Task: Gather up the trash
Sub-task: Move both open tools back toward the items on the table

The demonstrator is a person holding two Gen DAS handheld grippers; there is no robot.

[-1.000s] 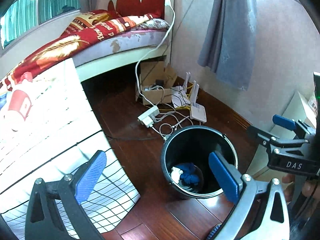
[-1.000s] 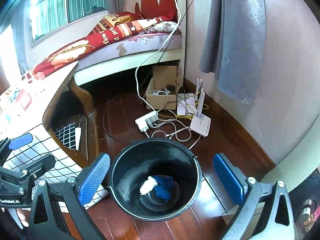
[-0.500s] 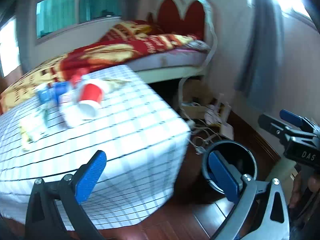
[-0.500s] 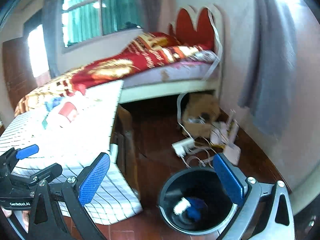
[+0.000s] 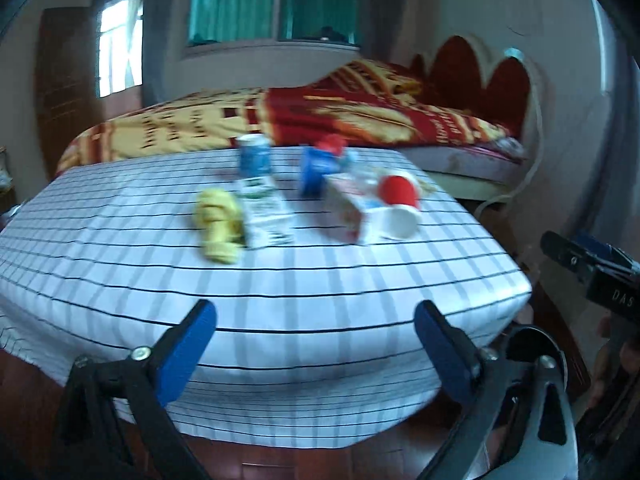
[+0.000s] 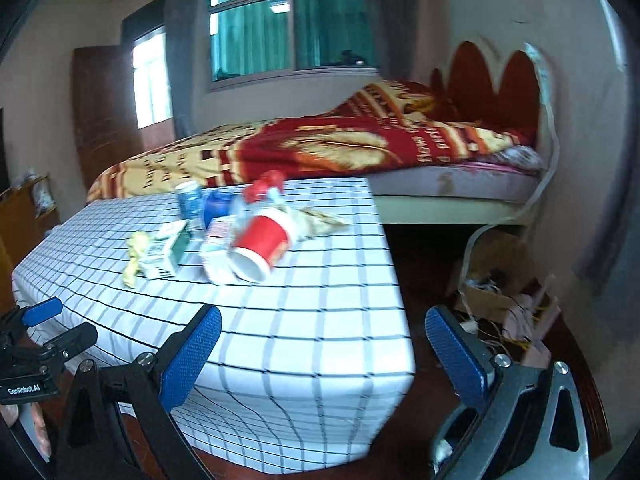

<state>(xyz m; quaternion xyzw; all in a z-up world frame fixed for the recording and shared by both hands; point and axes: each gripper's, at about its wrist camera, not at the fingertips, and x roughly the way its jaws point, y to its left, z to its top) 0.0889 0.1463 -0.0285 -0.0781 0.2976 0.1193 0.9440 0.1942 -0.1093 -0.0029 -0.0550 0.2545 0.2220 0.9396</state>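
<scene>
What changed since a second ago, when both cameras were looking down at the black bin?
Both hand-held grippers swung up from the bin to the checked table with its trash: red cup, cartons, yellow wrapper. Left hand-held gripper is closing slightly, empty; right hand-held gripper stays open, empty. Nothing grabbed or dropped.

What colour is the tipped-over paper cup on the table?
Red outside, white inside: the paper cup lies on its side on the checked tablecloth. Clearest in the right wrist view.
</scene>
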